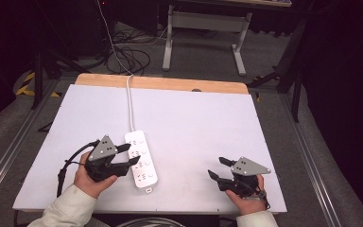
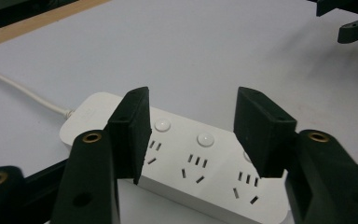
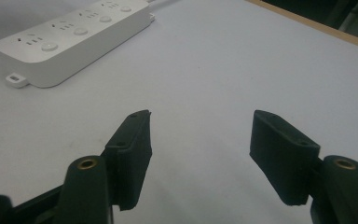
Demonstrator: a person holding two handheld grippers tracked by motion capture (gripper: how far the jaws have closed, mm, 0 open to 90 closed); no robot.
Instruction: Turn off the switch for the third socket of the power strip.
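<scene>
My left tool (image 1: pixel 131 154) straddles the white power strip (image 1: pixel 141 157), jaws half-spread, pads not pressing it. My right tool (image 1: pixel 216 168) rests at four o'clock on the table (image 1: pixel 194 123), jaws wide, nothing between them. The left gripper view shows slot groups and round buttons (image 2: pixel 162 124) along the strip; the high view shows its cord (image 1: pixel 130 101) running toward twelve. The right gripper view shows a small tab (image 3: pixel 16 79) on the strip's end. One strip, one cord, two tools. The strip's long axis runs roughly twelve to six, cord end at twelve.
</scene>
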